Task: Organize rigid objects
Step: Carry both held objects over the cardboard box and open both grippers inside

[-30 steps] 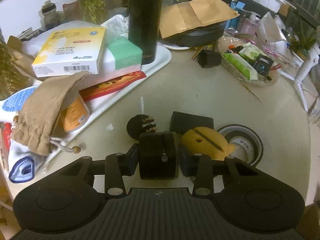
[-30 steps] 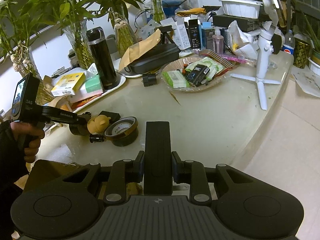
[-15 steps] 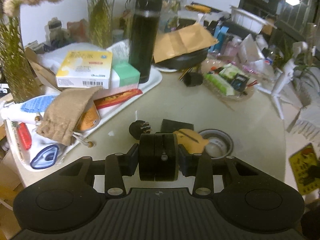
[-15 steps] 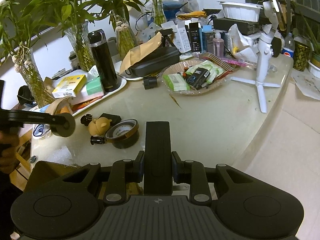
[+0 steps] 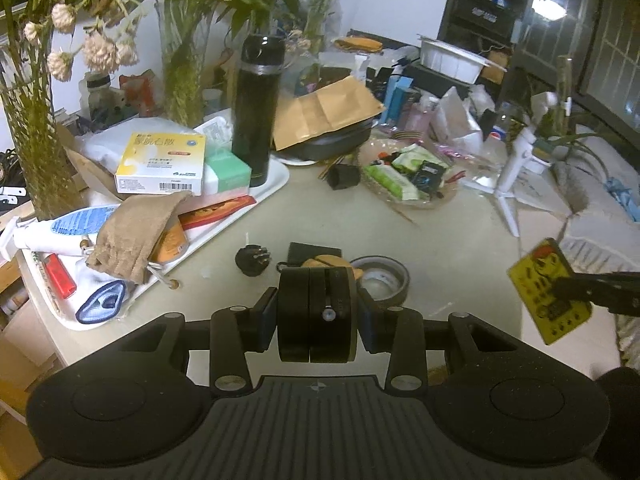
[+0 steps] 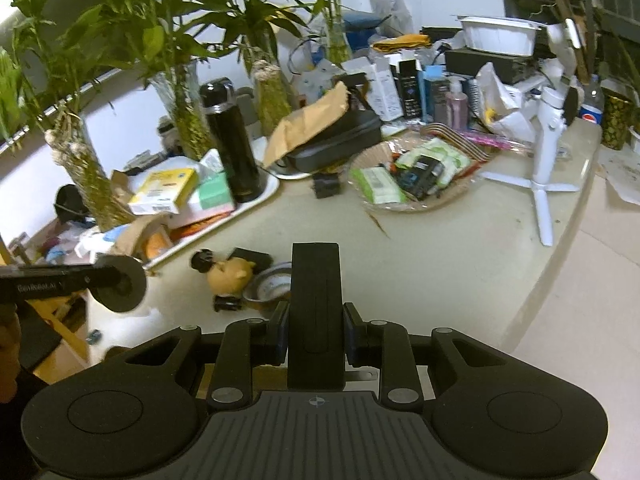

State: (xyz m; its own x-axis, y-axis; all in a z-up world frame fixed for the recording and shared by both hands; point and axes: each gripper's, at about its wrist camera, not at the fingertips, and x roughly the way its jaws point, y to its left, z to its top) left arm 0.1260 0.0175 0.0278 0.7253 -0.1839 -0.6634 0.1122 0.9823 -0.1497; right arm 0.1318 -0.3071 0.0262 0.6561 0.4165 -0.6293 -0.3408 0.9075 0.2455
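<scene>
Left gripper (image 5: 317, 316) jaws clamped on a black disc-shaped object (image 5: 317, 314), held clear above the worktop (image 5: 440, 248). Right gripper (image 6: 316, 320) jaws clamped on a flat black card-like object (image 6: 316, 300), yellow-faced from the left view.

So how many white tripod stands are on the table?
1. The white tripod stand sits at the table's right end, beside the snack basket. Clutter behind might hide another.
</scene>
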